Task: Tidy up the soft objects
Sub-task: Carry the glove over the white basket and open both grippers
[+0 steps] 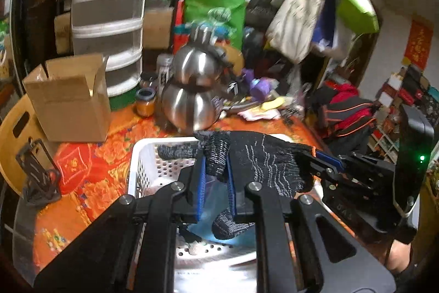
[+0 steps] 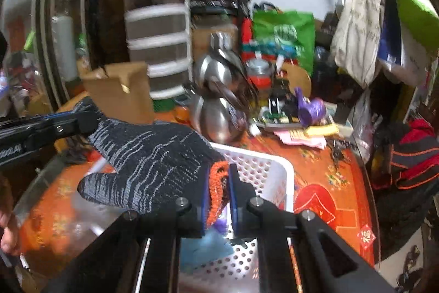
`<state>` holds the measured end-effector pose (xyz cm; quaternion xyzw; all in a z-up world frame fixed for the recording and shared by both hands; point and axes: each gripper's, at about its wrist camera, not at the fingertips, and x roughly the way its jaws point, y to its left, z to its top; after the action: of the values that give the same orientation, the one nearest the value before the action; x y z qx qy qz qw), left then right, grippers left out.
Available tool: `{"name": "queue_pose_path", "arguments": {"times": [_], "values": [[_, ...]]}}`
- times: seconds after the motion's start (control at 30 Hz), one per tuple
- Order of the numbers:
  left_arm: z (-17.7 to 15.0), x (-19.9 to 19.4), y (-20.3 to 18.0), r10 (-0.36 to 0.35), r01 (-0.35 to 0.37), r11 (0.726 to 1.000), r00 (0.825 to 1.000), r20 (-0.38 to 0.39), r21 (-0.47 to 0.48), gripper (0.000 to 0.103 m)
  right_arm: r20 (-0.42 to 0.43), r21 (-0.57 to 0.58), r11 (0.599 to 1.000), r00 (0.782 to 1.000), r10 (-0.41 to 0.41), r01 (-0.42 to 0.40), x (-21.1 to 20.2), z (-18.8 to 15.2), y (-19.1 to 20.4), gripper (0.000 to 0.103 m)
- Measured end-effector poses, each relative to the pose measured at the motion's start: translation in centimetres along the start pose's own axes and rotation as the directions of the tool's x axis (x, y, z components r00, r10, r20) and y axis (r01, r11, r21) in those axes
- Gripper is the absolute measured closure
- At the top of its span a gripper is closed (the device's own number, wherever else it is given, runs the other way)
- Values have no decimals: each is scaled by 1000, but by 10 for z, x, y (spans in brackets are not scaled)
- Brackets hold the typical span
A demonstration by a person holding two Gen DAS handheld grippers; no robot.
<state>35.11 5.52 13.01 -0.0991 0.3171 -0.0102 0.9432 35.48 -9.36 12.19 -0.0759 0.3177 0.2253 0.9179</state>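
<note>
I have both tools tilted downward over the white basket [image 1: 142, 155], each pinching one end of a single black knit glove [image 1: 263, 161] that hangs stretched between them above the basket.

My left hand-held gripper [image 1: 215, 175] has its blue pads drawn narrow on the finger end of the glove; one knit finger sticks out to the left and another droops down between the arms. My right hand-held gripper [image 2: 219, 191] is clamped just as narrowly on the orange-trimmed cuff [image 2: 216, 183], with the palm and thumb of the glove spreading away to the left in that view. In the left wrist view the right tool comes in from the right side, level with the cuff.

One perforated basket stands on the table [image 2: 323, 183], which wears an orange patterned cloth. Inside the basket I can see one pale blue soft item [image 2: 208, 243]; anything else down there is too hidden to count.

Behind the basket stand two shiny steel kettles [image 1: 192, 89], stacked one on the other, and one open cardboard box [image 1: 68, 100] to their left. The background is blurred.
</note>
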Motion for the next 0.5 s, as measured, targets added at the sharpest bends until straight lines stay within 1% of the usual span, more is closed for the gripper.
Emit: {"name": "queue_pose_path", "arguments": {"times": [0.07,0.13,0.27,0.3,0.33,0.37,0.4,0.43,0.47,0.5], "values": [[-5,23,4,8,-8,1000,999,-32,-11,91,-41,-4,1000,999,-13,12,27,-3,-1,92],[-14,38,7,25,-25,1000,999,-48,-13,91,-55,-15,999,998,-31,30,44,-7,1,92],[-30,58,12,10,-13,999,996,-87,-30,90,-96,-34,998,994,-46,43,66,-16,3,92],[-34,60,13,12,-15,999,996,-85,-30,90,-103,-37,998,994,-47,44,70,-18,2,92],[-36,61,15,16,-18,999,996,-85,-28,90,-121,-34,999,992,-30,27,75,-20,1,92],[-39,62,16,15,-17,1000,996,-83,-25,88,-140,-22,1000,990,-9,6,78,-22,-1,91],[-40,61,19,13,-15,1000,997,-82,-24,86,-141,-9,1000,990,-4,3,80,-23,-3,87],[-41,61,21,2,-4,1000,997,-81,-26,80,-126,4,1000,992,-2,3,78,-24,-6,84],[-42,58,21,1,-3,1000,997,-75,-26,71,-108,8,1000,994,-6,6,75,-25,-7,75],[-42,53,21,5,-7,1000,998,-68,-25,64,-106,11,1000,994,-19,20,74,-25,-9,57]]}}
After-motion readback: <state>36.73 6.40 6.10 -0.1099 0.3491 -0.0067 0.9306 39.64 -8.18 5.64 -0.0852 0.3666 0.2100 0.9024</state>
